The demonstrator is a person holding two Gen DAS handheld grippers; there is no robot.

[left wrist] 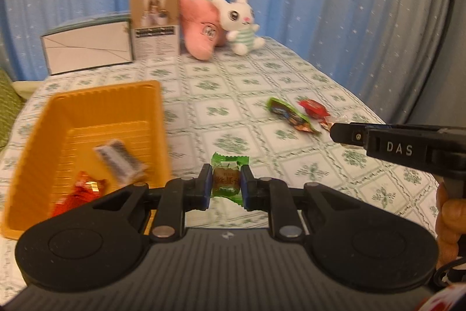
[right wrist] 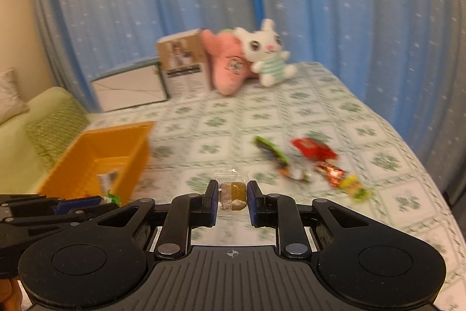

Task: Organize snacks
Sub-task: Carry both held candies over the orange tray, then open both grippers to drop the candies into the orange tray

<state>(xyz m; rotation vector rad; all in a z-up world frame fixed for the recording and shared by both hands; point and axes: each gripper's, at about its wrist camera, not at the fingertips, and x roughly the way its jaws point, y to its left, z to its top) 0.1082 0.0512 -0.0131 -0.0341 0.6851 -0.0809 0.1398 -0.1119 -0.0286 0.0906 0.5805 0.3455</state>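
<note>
My left gripper (left wrist: 226, 186) is shut on a green-wrapped candy (left wrist: 227, 179), held above the table just right of the orange tray (left wrist: 99, 95). Inside the tray lie a grey-striped packet (left wrist: 118, 158) and a red wrapper (left wrist: 78, 191). My right gripper (right wrist: 232, 200) is shut on a clear-wrapped brownish snack (right wrist: 233, 191), also lifted off the table. Loose on the cloth to the right lie a green packet (left wrist: 291, 114), a red packet (left wrist: 313, 108) and more wrapped candies (right wrist: 339, 175). In the left wrist view the right gripper (left wrist: 335, 133) comes in from the right.
At the back of the table (left wrist: 233, 83) stand a white box (left wrist: 87, 48), a brown carton (left wrist: 154, 22), a pink plush carrot (left wrist: 201, 28) and a white plush rabbit (left wrist: 241, 22). Blue curtains hang behind. A green sofa (right wrist: 35, 130) sits to the left.
</note>
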